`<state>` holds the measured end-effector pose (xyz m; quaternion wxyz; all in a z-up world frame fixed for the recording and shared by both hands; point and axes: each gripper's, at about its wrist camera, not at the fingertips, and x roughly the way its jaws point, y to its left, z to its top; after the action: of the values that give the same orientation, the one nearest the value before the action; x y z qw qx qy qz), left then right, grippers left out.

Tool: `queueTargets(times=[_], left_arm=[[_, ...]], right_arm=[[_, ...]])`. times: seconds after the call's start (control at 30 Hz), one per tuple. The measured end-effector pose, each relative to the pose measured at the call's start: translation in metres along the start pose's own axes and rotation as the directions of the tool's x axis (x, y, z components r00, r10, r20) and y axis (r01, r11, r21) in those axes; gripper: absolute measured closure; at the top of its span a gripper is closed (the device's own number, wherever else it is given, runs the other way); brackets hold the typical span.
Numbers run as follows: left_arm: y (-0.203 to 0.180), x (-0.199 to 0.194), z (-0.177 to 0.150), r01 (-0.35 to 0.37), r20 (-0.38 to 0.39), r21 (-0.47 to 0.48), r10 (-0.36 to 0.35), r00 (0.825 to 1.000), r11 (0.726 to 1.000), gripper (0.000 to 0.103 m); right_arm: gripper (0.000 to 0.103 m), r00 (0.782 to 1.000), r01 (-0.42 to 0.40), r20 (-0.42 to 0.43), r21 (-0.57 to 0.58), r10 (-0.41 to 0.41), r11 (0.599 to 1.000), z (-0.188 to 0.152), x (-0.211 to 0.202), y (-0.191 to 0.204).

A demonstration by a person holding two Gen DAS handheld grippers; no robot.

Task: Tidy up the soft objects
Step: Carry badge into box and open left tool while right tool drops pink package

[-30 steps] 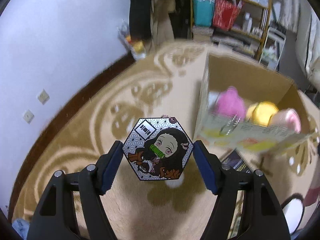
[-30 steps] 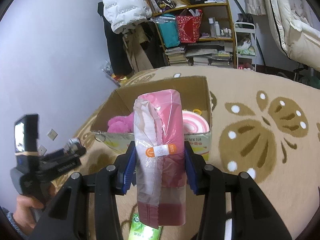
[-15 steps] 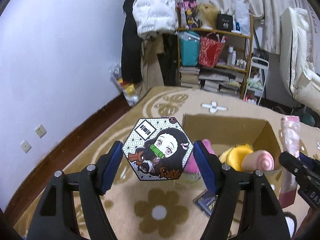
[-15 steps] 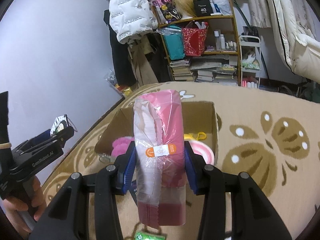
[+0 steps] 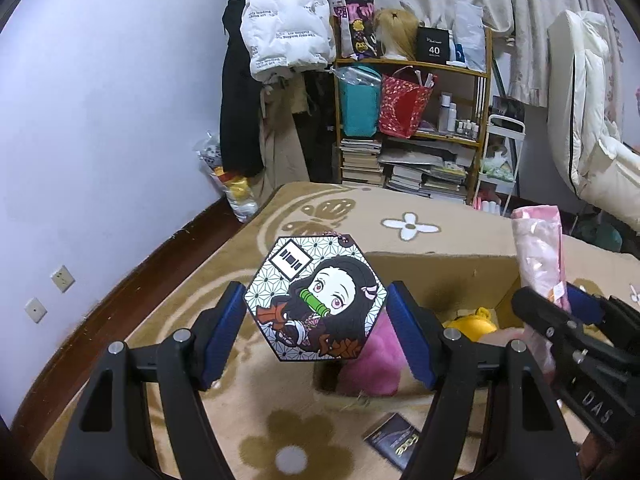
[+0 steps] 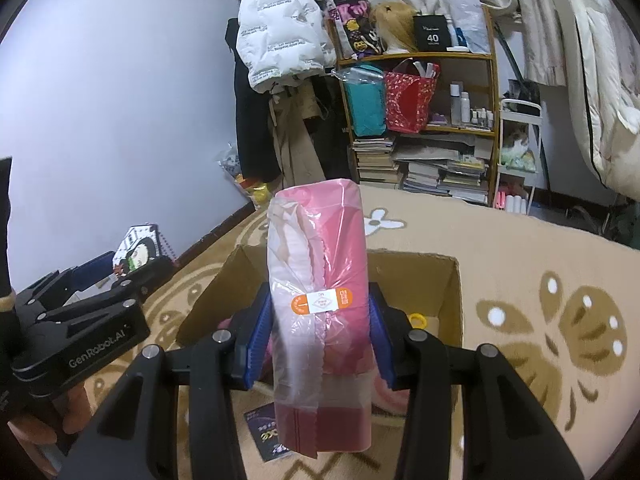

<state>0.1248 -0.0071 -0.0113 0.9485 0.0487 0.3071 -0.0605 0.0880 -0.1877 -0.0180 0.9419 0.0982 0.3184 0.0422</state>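
My left gripper [image 5: 316, 312] is shut on a flat hexagonal rubber charm [image 5: 316, 298] showing a cartoon character, held upright between the blue pads. My right gripper [image 6: 320, 332] is shut on a pink roll of plastic bags [image 6: 320, 312] with an orange and white label, standing upright. Both hover in front of an open cardboard box [image 5: 440, 276] [image 6: 452, 300] on the carpet. Inside the box lie a pink plush [image 5: 372, 364] and a yellow plush [image 5: 472, 326]. The right gripper and its pink roll [image 5: 540, 256] show at the right of the left wrist view. The left gripper [image 6: 132, 266] shows at the left of the right wrist view.
A dark packet [image 5: 394, 442] [image 6: 264, 436] lies on the beige flowered carpet [image 5: 328, 212] before the box. A shelf [image 5: 416, 128] with books and bags stands behind, hanging coats [image 5: 280, 40] beside it. White bedding [image 5: 588, 132] is at the right; a lilac wall [image 5: 100, 120] at the left.
Both grippers have risen and tilted up, so the shelf and coats come into view. The box now sits lower and nearer under both. The charm and the roll stay gripped.
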Motion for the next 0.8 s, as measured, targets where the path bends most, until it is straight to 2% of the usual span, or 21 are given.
queueTargets(times=[0.27,0.37,0.67,0.8], left_arm=[[-0.028,0.022,-0.008,0.031,-0.029,0.065,-0.029,0.999,0.997,0.032],[-0.037,0.029,-0.012,0.008,-0.049,0.095,-0.004,0.999,0.995,0.032],[-0.037,0.036,-0.014,0.002,-0.069,0.086,0.004,0.998,0.996,0.031],[-0.032,0.04,-0.014,0.009,-0.083,0.063,-0.004,0.997,0.998,0.031]], right_arm=[[0.055,1.0,0.015,0.013,0.008,-0.015,1.0,0.0,0.01,-0.005],[0.055,0.999,0.035,0.0,0.005,-0.035,0.999,-0.002,0.016,-0.01],[0.055,0.998,0.036,-0.046,0.095,-0.032,0.995,-0.011,0.029,-0.029],[0.051,0.997,0.047,-0.067,0.097,-0.041,0.994,-0.014,0.031,-0.029]])
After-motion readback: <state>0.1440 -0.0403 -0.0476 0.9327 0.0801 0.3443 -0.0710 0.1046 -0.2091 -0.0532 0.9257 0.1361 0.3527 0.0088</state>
